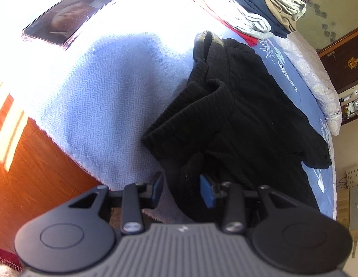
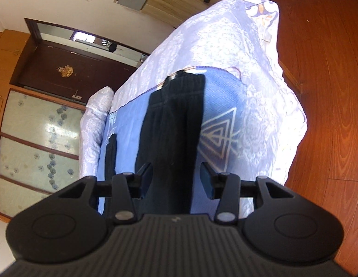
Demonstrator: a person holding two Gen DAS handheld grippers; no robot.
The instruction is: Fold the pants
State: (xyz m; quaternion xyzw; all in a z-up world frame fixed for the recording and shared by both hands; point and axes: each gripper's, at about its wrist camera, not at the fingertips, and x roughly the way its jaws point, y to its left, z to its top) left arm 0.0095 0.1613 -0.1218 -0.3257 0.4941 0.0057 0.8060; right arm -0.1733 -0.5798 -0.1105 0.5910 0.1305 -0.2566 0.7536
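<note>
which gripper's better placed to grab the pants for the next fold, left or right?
Probably left. The left gripper is open with bunched fabric of the black pants between its fingers. The right gripper is open too, straddling a flat leg, so it has less to pinch.

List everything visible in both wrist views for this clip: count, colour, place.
pants: one, black ribbed, crumpled on the bed; a leg runs between the right tongs
phone: one, dark screen, clear case, on the blanket's sunlit corner
blanket: one, light blue, over the bed
clothes stack: one pile, mixed colours, far side of bed
pillow: one, pale floral, bed edge
floor: reddish wood
door: one, dark brown
left tongs: open, at the pants' near edge
right tongs: open, straddling the leg
</note>
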